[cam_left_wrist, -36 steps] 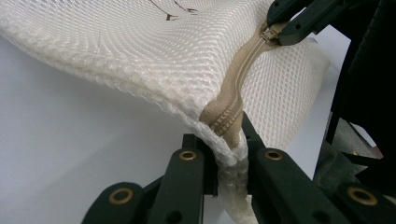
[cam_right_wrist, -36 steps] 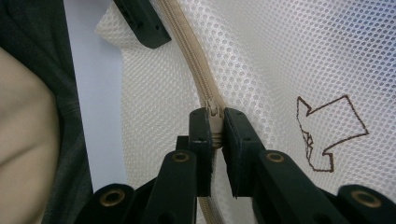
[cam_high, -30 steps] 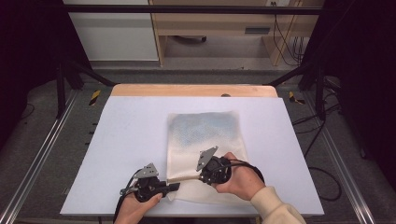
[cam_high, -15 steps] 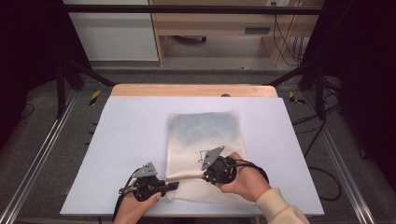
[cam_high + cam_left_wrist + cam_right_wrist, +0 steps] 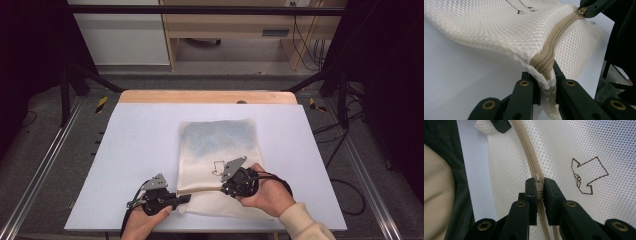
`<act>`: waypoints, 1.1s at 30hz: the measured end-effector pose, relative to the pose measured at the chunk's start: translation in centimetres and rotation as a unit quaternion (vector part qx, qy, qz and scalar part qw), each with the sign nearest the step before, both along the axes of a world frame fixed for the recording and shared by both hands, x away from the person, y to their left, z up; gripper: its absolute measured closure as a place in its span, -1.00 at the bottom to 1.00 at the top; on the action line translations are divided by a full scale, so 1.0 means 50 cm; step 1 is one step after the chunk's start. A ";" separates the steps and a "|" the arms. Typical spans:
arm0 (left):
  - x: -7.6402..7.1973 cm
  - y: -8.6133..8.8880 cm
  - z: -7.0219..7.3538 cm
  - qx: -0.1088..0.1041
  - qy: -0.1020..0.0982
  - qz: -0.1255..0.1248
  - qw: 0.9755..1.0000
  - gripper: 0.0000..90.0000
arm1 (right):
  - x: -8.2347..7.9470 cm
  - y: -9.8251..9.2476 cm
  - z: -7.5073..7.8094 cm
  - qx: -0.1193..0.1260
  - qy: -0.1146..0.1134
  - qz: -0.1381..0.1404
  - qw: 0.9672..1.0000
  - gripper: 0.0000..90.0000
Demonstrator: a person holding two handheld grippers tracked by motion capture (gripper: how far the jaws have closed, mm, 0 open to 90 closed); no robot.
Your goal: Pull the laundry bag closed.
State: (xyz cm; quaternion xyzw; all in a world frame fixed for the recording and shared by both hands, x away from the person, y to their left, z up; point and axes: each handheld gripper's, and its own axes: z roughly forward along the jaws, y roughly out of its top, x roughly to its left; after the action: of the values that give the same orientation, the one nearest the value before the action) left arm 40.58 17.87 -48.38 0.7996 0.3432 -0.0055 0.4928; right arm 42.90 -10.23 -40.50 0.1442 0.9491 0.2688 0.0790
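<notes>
A white mesh bag [image 5: 215,145] with a beige zipper [image 5: 559,35] along its near edge lies on the white table [image 5: 140,140]. My left gripper [image 5: 184,198] is shut on the bag's near-left corner, and the left gripper view shows its jaws [image 5: 546,80] pinching the mesh at the zipper's end. My right gripper [image 5: 223,189] sits farther right on the zipper. In the right gripper view its jaws [image 5: 537,187] are shut on the zipper pull [image 5: 537,179]. A brown stitched outline [image 5: 586,175] marks the mesh beside it.
Metal rails [image 5: 45,165] run along both sides of the table, and a wooden strip [image 5: 205,96] borders its far edge. A sleeve [image 5: 305,225] comes in at the bottom right. Cables [image 5: 345,190] lie on the floor to the right.
My right gripper has shifted a little to the right along the zipper. The left gripper has kept its place on the corner.
</notes>
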 end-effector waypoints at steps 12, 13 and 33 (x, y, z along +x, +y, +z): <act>-0.001 0.000 0.000 0.000 0.000 0.000 1.000 0.87 | -0.002 -0.007 -0.003 0.005 0.000 -0.002 1.000 0.83; 0.000 0.001 0.000 0.001 0.001 0.001 1.000 0.87 | -0.001 -0.006 -0.003 0.002 0.000 -0.001 1.000 0.83; 0.001 0.004 0.000 -0.003 0.000 0.003 1.000 0.87 | -0.002 -0.036 -0.004 0.008 0.000 -0.016 1.000 0.83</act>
State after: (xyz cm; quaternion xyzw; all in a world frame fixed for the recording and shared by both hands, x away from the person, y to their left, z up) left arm 40.65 18.06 -48.36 0.7972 0.3453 -0.0048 0.4952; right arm 42.82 -12.04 -40.69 0.1602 0.9444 0.2750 0.0820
